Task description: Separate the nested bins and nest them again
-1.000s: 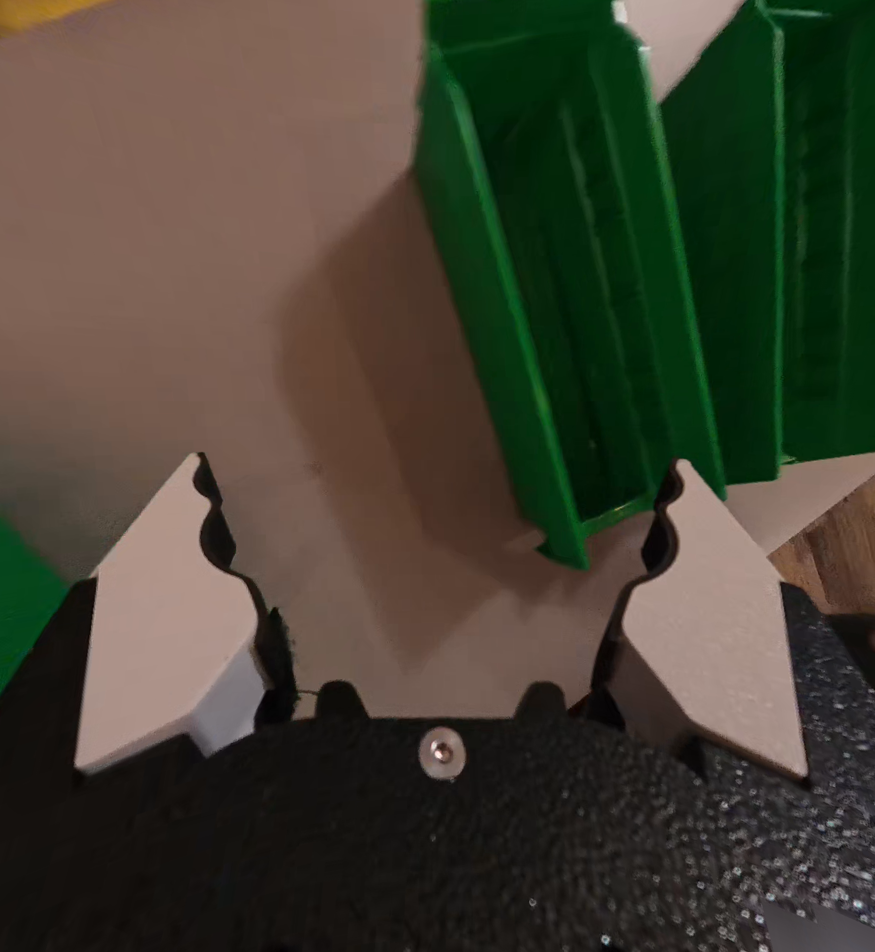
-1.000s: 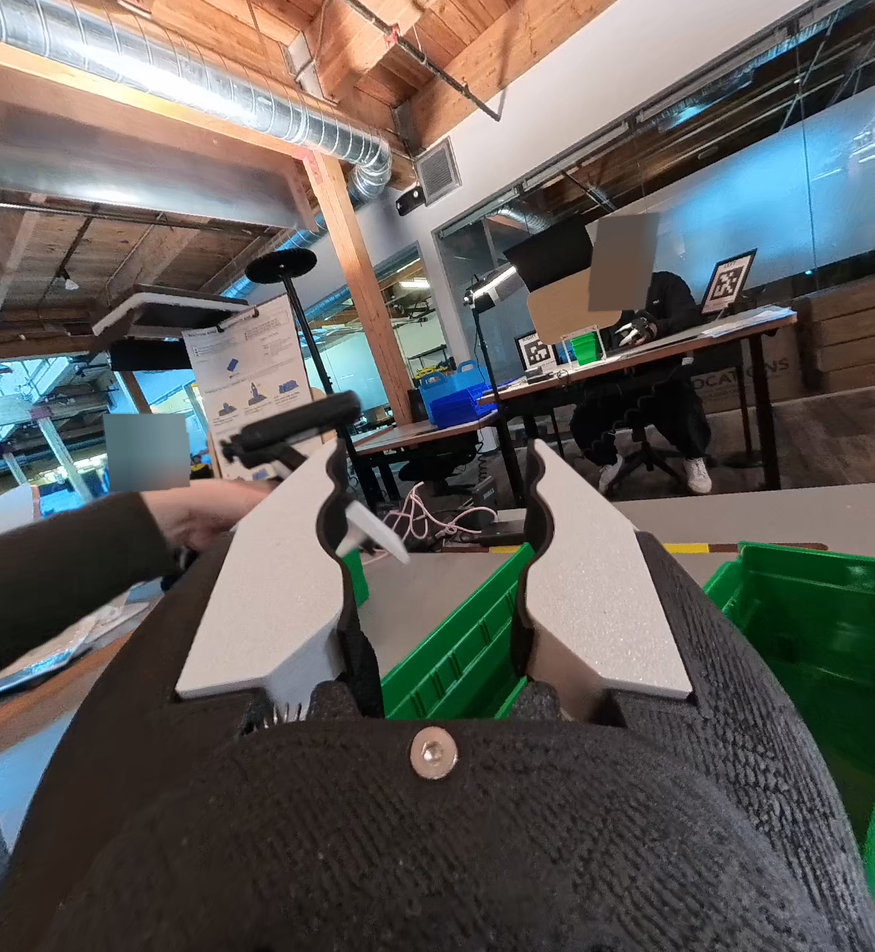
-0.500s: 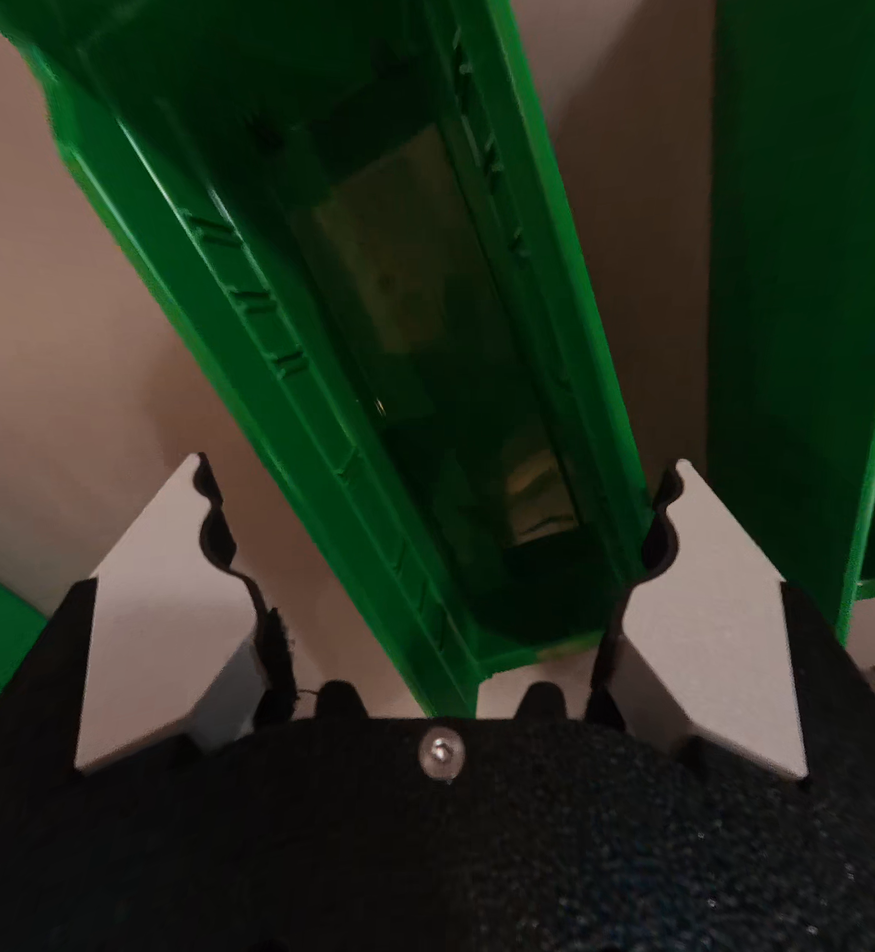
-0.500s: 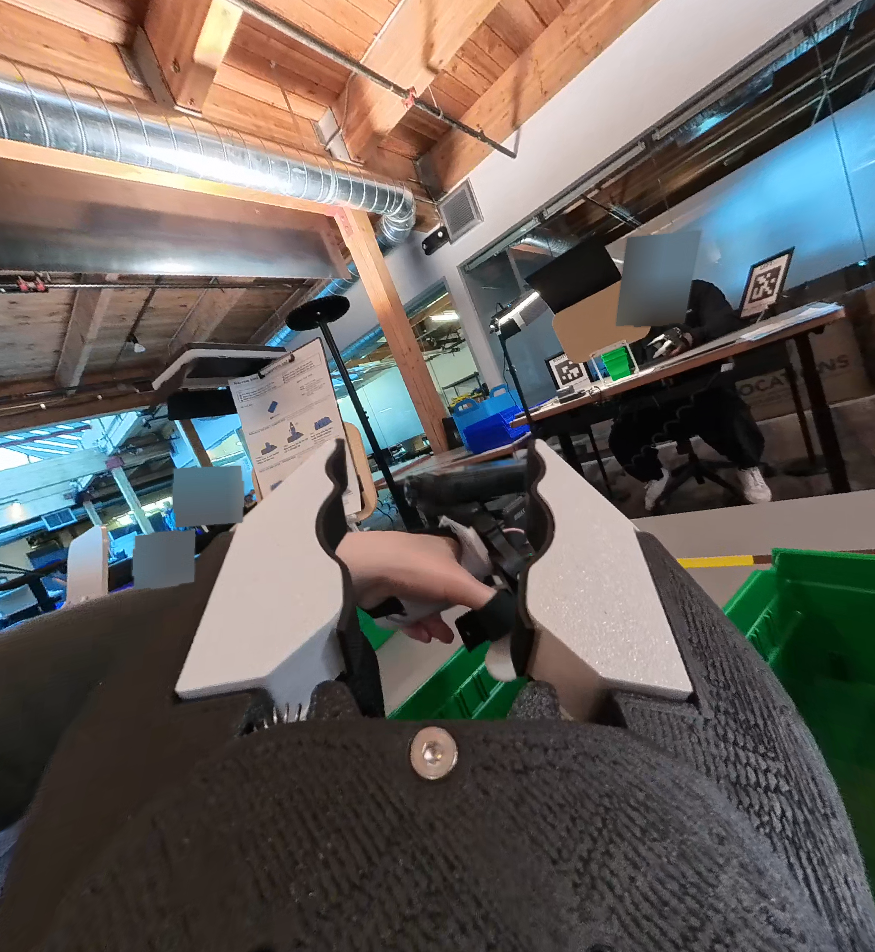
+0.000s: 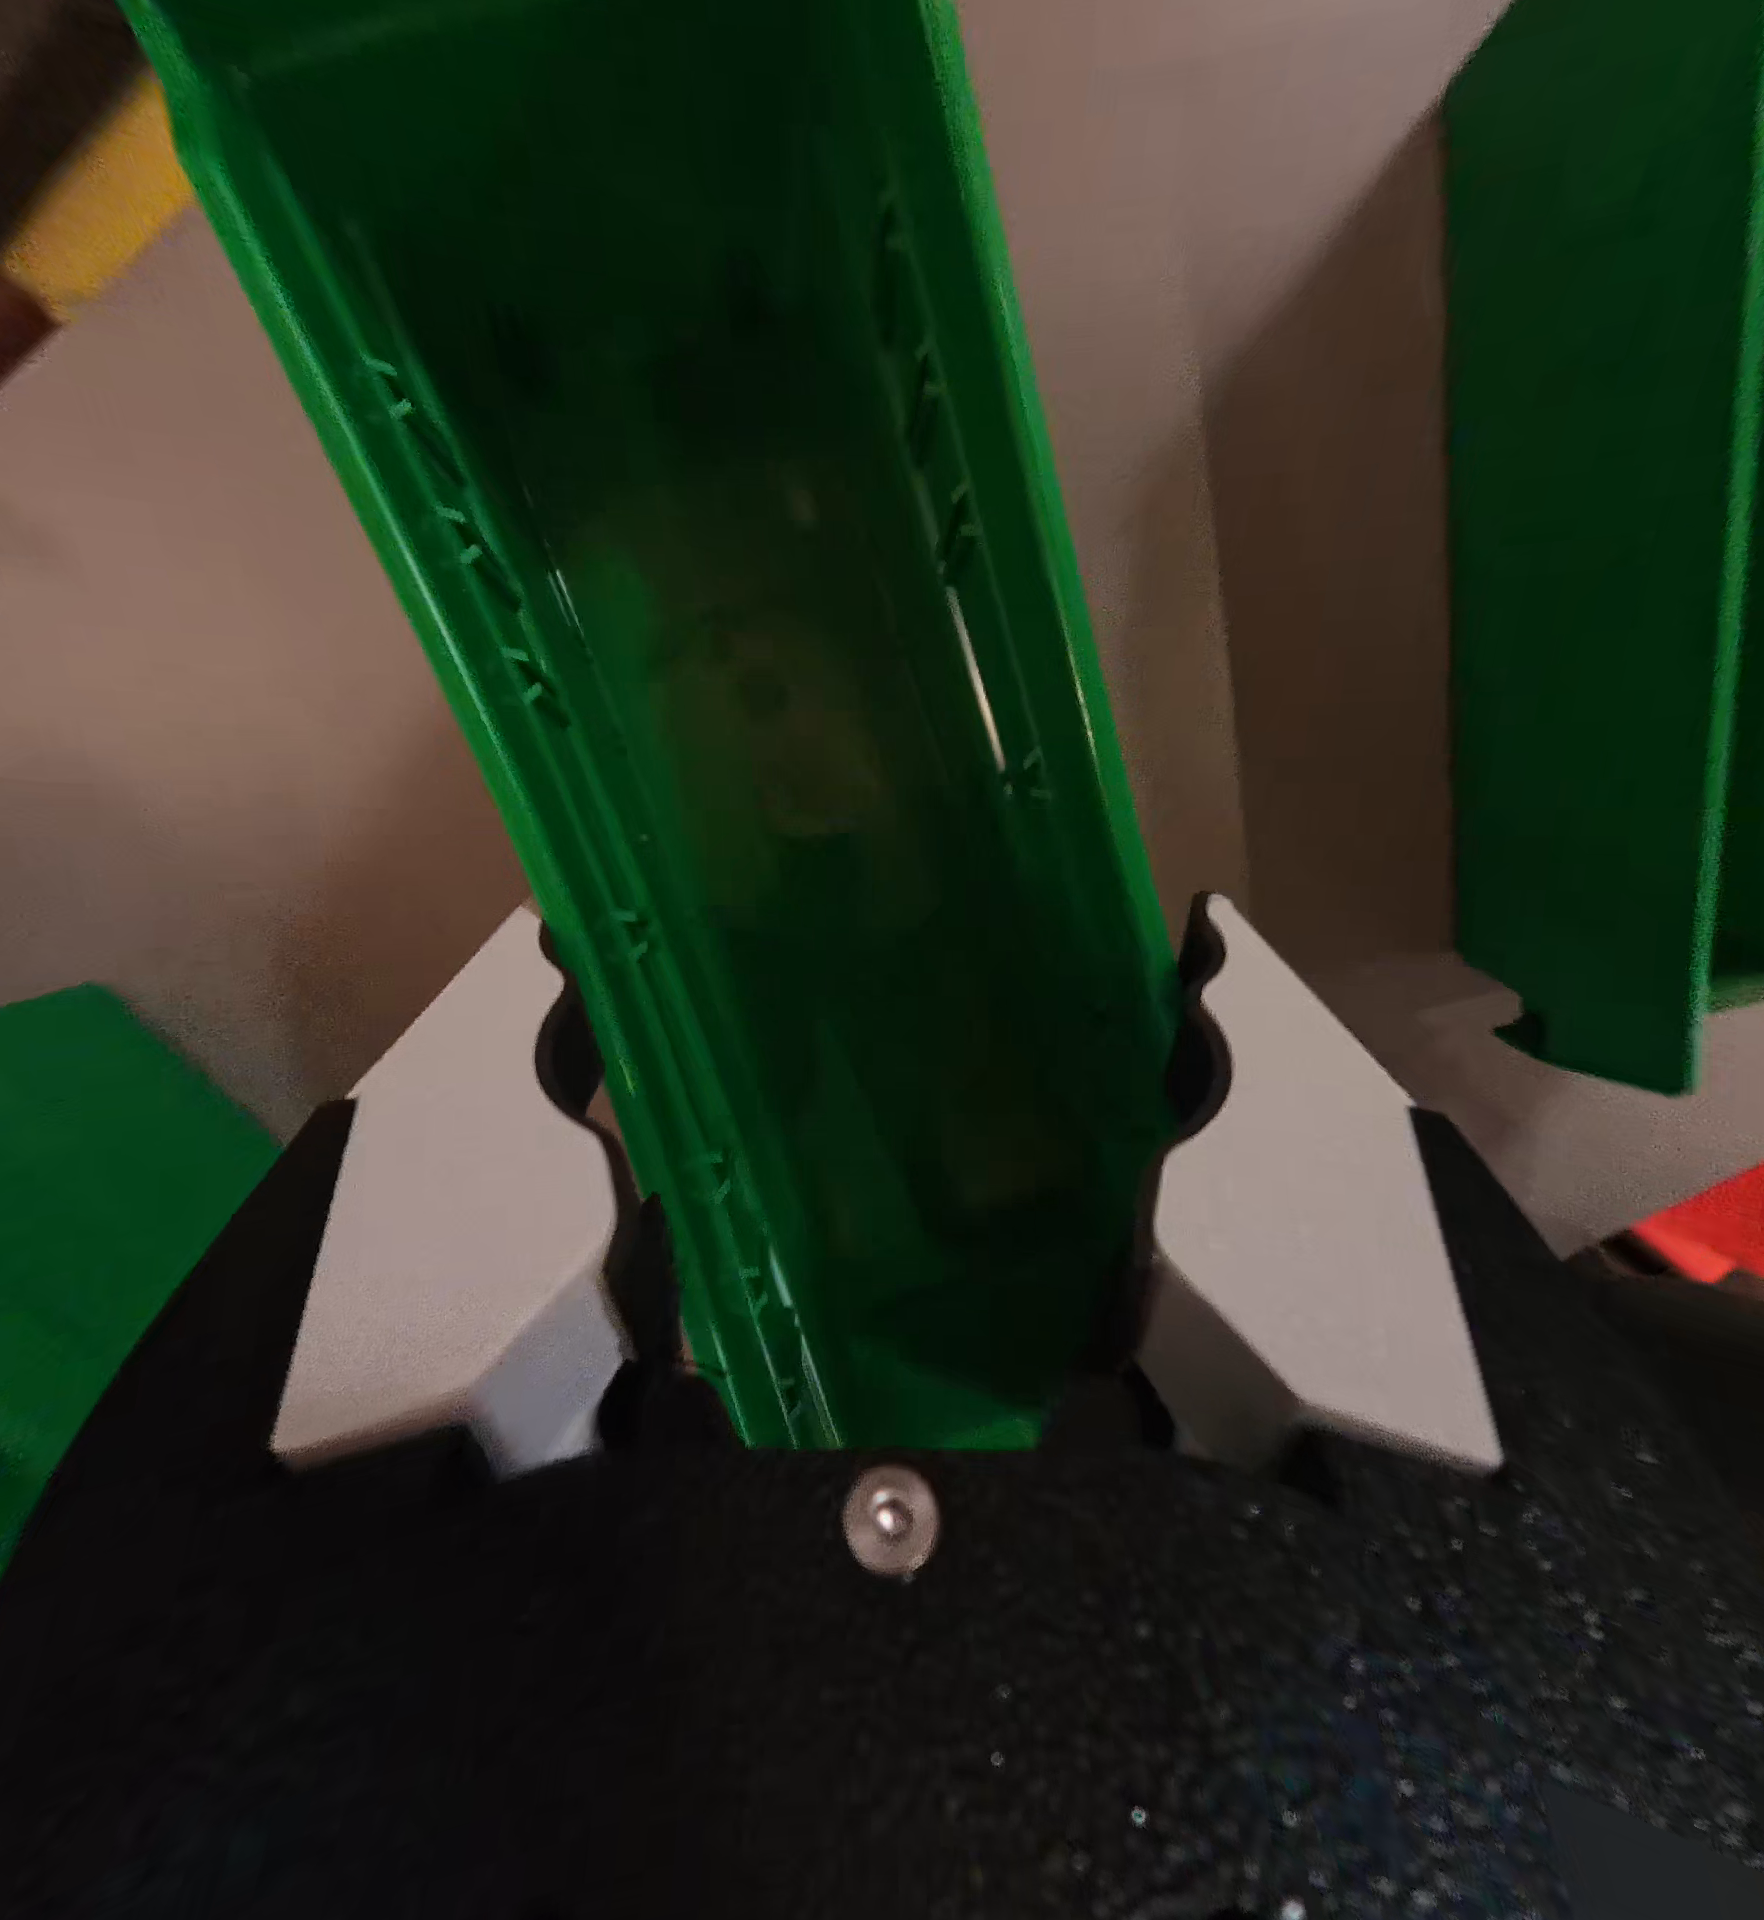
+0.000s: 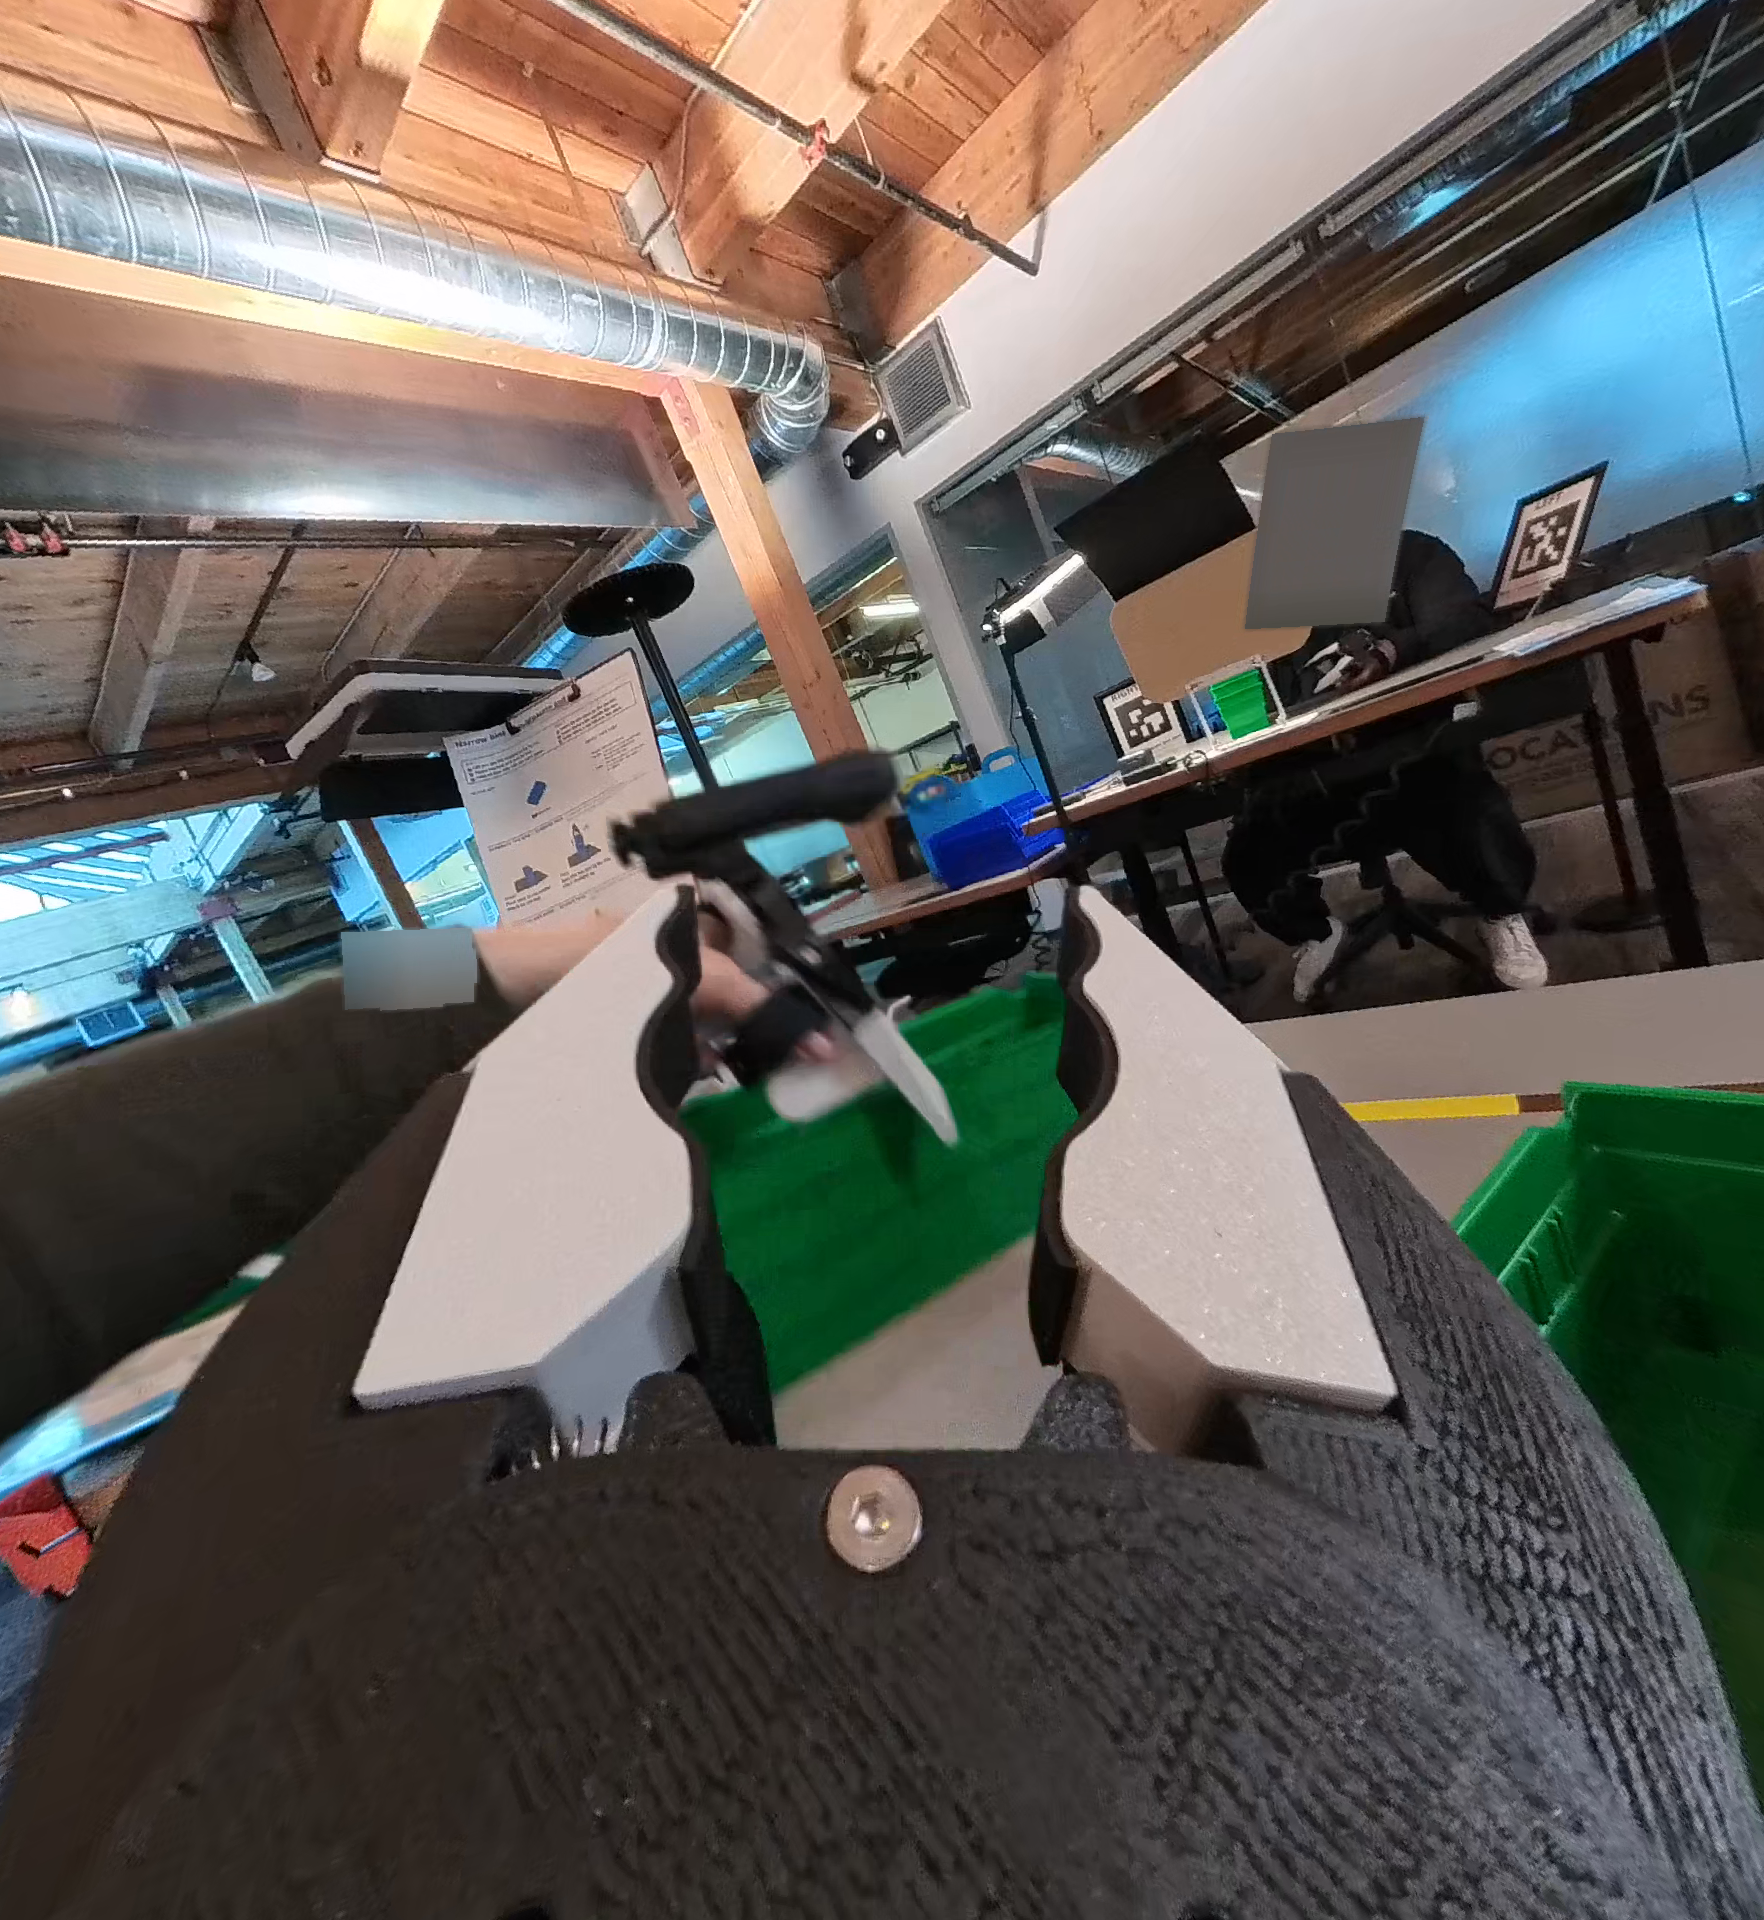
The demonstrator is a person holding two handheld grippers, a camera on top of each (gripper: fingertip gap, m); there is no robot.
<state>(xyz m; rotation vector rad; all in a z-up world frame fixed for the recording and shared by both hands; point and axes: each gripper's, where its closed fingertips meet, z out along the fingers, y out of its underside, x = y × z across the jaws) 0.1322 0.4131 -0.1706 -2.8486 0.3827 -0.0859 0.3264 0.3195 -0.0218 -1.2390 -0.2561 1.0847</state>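
Note:
In the left wrist view a long narrow green bin (image 5: 753,644) runs away from me, its near end between my fingers. My left gripper (image 5: 873,914) is shut on that end, one finger against each side wall. A second green bin (image 5: 1605,520) lies to its right on the grey table (image 5: 182,623), and part of a third (image 5: 47,1195) shows at lower left. In the right wrist view my right gripper (image 6: 878,914) is open and empty, held above the table. Beyond it a hand holds the left gripper (image 6: 836,1039) on the green bin (image 6: 836,1195). Another green bin (image 6: 1688,1299) lies at the right.
A red object (image 5: 1751,1216) lies off the table's near right edge and a yellow one (image 5: 99,208) at the far left. In the right wrist view a person (image 6: 1377,810) sits at a far desk, and yellow tape (image 6: 1429,1108) marks the table's far edge.
My left gripper moved forward over the narrow bin's near end and its fingers closed on the side walls. My right gripper stayed open and shifted only slightly.

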